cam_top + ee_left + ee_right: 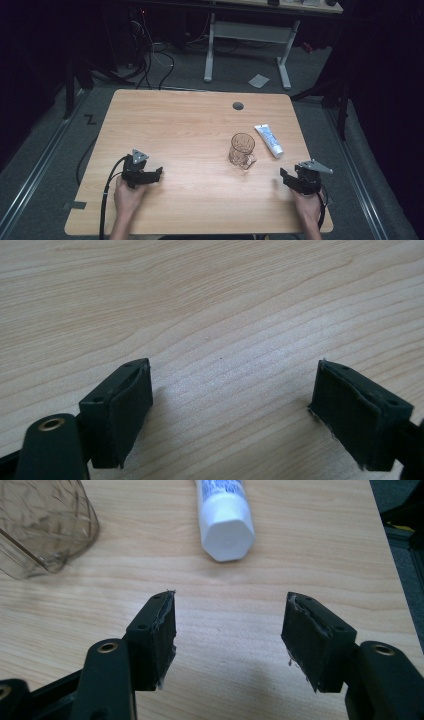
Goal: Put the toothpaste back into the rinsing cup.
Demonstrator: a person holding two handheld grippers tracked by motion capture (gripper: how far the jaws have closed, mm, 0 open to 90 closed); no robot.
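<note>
Your left gripper (150, 172) rests low over the worktop (175, 125) near its front left corner, jaws spread wide with nothing between them; in the left gripper view (232, 405) the gap between its two black pads holds bare wood grain. Your left hand (127, 197) wraps the body from behind, and the black cable (105, 200) trails back off the front edge. Your right gripper (290, 179) sits near the front right corner, and its jaws too are spread and empty, the right gripper view (227, 635) showing plain wood between the pads, with your right hand (307, 207) behind it. Ahead of those right jaws lies a white toothpaste tube (222, 515), its cap end towards you; in the high view the tube (268, 140) lies flat near the right edge, angled towards the back. Just left of it, apart from it, stands a clear glass mug (242, 150), upright, its handle turned towards the front edge; its base edge shows at the upper left of the right gripper view (42, 522). A round grommet hole (238, 106) sits near the back edge.
</note>
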